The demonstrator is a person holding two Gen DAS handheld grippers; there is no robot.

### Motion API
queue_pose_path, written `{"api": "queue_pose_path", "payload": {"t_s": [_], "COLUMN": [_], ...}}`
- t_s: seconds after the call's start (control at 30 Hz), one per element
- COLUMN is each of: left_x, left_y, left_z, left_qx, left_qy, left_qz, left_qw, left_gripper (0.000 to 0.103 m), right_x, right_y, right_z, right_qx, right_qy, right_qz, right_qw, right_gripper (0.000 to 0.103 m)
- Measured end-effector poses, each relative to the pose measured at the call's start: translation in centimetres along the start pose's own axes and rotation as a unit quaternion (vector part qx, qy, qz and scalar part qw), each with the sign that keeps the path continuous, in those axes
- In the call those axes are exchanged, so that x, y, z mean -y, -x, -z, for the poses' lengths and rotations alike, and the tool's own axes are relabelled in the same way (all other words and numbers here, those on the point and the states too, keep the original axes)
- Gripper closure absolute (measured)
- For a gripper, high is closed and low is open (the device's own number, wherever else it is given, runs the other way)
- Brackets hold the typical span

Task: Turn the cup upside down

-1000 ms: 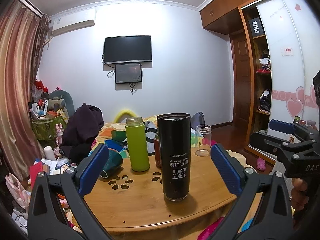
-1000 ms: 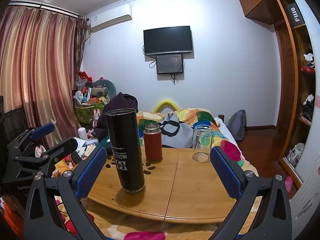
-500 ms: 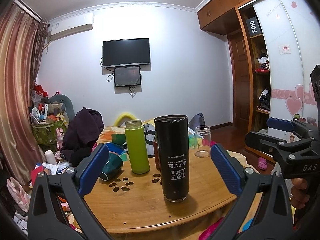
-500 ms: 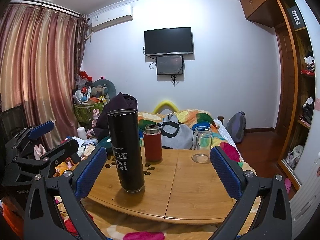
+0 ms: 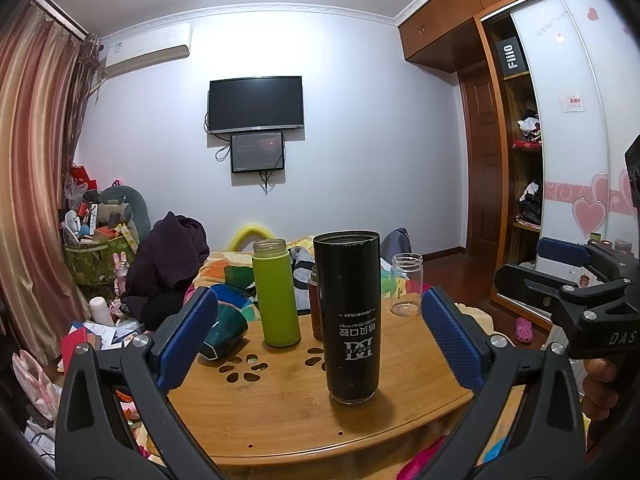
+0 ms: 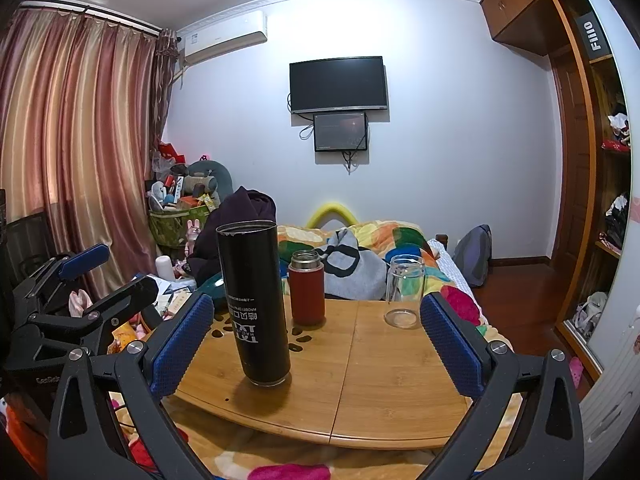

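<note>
A tall black cup (image 5: 351, 316) stands on the wooden table (image 5: 280, 420) with its white lettering upside down; it also shows in the right wrist view (image 6: 256, 306). My left gripper (image 5: 316, 340) is open and empty, held back from the cup with its blue pads either side of it in view. My right gripper (image 6: 316, 344) is open and empty, with the cup just right of its left pad. Each gripper shows at the edge of the other's view.
A green bottle (image 5: 276, 292), a red flask (image 6: 306, 288) and a clear glass jar (image 6: 404, 291) stand further back on the table. A dark teal cup (image 5: 220, 330) lies at the left edge. A bed with a colourful blanket (image 6: 384, 240) is behind.
Both views have drifted slightly downward, so the grippers have risen a little. The cup and other bottles have not moved. Both grippers stay open.
</note>
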State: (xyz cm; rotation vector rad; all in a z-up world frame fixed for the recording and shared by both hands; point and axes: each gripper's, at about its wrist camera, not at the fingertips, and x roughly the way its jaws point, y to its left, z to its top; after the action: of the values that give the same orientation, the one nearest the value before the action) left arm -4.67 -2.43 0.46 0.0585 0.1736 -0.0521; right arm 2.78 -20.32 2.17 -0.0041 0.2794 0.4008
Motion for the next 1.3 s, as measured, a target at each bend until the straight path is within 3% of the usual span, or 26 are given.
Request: {"api": "queue_pose_path", "payload": {"t_s": [1.3], "left_x": [-0.52], "left_y": [0.46], "left_z": [-0.34], "left_qx": [0.008], "left_qy": [0.026], "left_qz": [0.016], "left_qw": [0.9995], "left_gripper": [0.0], "right_x": [-0.53], "right_y": [0.24], "right_z": [-0.45], "right_qx": [0.006], "right_qy": [0.012], "right_qz": [0.0], "right_qw": [1.0], "right_gripper": [0.0]}}
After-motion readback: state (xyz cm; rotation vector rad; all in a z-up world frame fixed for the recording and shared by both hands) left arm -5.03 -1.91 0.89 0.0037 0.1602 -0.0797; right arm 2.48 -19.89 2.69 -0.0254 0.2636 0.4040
